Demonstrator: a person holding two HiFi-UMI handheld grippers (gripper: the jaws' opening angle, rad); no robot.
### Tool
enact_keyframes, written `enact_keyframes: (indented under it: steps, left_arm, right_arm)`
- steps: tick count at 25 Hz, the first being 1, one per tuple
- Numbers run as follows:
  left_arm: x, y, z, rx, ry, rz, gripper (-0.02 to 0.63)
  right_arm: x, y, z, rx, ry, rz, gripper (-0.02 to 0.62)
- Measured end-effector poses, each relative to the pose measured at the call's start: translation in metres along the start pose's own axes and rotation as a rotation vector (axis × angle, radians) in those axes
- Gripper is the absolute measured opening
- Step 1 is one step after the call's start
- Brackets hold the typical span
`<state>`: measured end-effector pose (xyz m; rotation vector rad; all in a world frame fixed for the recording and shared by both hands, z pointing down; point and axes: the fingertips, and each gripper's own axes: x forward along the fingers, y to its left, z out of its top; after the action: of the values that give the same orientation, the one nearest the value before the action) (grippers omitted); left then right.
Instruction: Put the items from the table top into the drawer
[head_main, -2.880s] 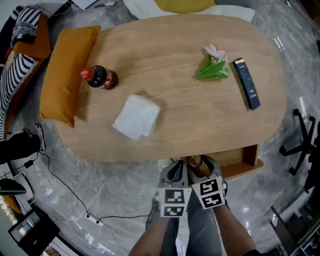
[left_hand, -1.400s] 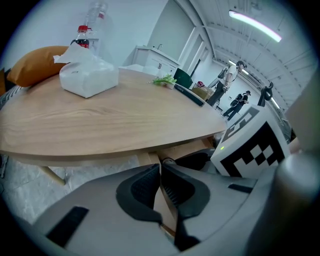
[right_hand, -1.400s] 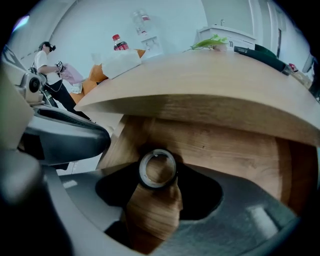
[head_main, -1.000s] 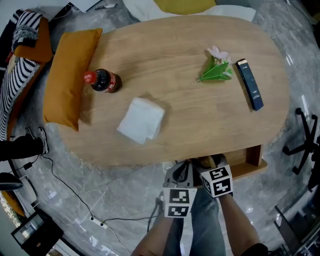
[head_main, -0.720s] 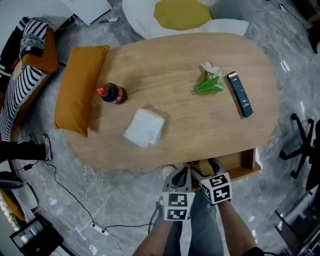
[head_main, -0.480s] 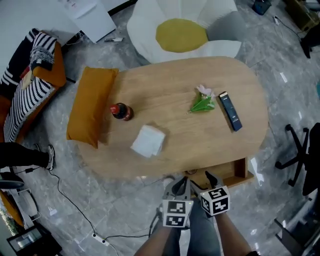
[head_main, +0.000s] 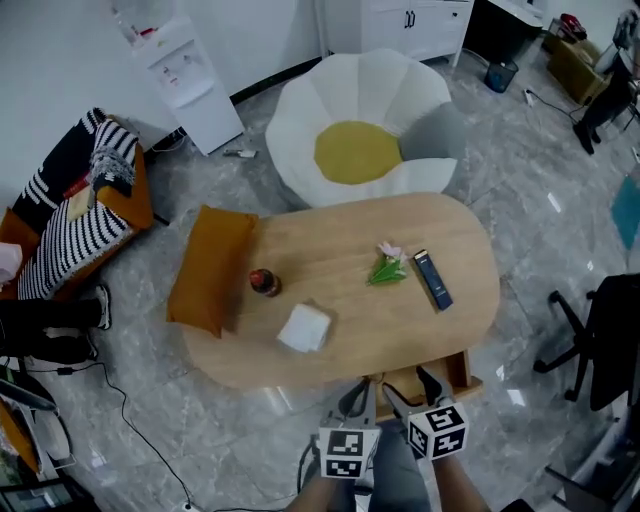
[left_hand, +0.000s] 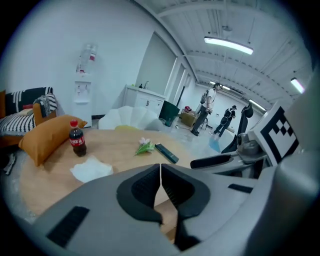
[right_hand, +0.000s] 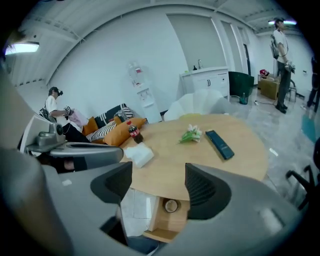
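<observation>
The oval wooden table (head_main: 330, 250) carries a cola bottle (head_main: 264, 282), a white napkin (head_main: 305, 327), a pink-and-green flower (head_main: 385, 266) and a dark blue remote (head_main: 433, 279). An orange cushion (head_main: 210, 268) overhangs its left end. The drawer (head_main: 445, 372) stands pulled out under the near right edge, and a tape roll (right_hand: 171, 205) lies in it. Both grippers hang in front of the table, above the drawer. My left gripper (head_main: 362, 397) is shut and empty. My right gripper (head_main: 415, 385) is open; its jaws have just been opening and nothing is between them.
A white flower-shaped chair with a yellow centre (head_main: 360, 140) stands behind the table. A water dispenser (head_main: 185, 75) is at the back left, a striped sofa (head_main: 75, 220) at the left, an office chair (head_main: 590, 340) at the right. People stand far off (right_hand: 280, 45).
Both grippers and the head camera have risen well away from the drawer, so the table looks smaller and the room behind it shows. The items on the table have not moved.
</observation>
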<state>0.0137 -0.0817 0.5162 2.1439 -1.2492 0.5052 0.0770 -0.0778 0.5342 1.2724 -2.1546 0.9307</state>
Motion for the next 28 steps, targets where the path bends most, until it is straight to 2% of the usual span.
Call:
enact_keyframes:
  steps: [3, 9, 13, 15, 21, 25, 28]
  left_arm:
    - [-0.011, -0.01, 0.028, 0.017, -0.042, -0.028, 0.012]
    - [-0.05, -0.027, 0.068, 0.065, -0.107, -0.048, 0.012]
    - [-0.082, -0.036, 0.093, 0.012, -0.176, -0.055, 0.012]
    - [-0.096, -0.038, 0.106, 0.011, -0.213, -0.058, 0.012]
    - [-0.129, -0.043, 0.141, 0.064, -0.318, -0.066, 0.012]
    - [-0.149, -0.052, 0.164, 0.104, -0.359, -0.095, 0.012]
    - [-0.162, -0.058, 0.178, 0.125, -0.387, -0.119, 0.012]
  right_arm:
    - [-0.017, 0.011, 0.03, -0.045, -0.043, 0.002, 0.324]
    - [-0.066, 0.045, 0.07, -0.064, -0.154, 0.009, 0.301]
    - [-0.097, 0.065, 0.092, -0.089, -0.241, 0.0, 0.227]
    - [-0.108, 0.073, 0.103, -0.103, -0.268, 0.0, 0.202]
    - [-0.135, 0.1, 0.137, -0.172, -0.374, 0.002, 0.13]
    - [-0.151, 0.123, 0.157, -0.227, -0.441, 0.011, 0.059]
    - [-0.161, 0.133, 0.171, -0.247, -0.502, -0.005, 0.032]
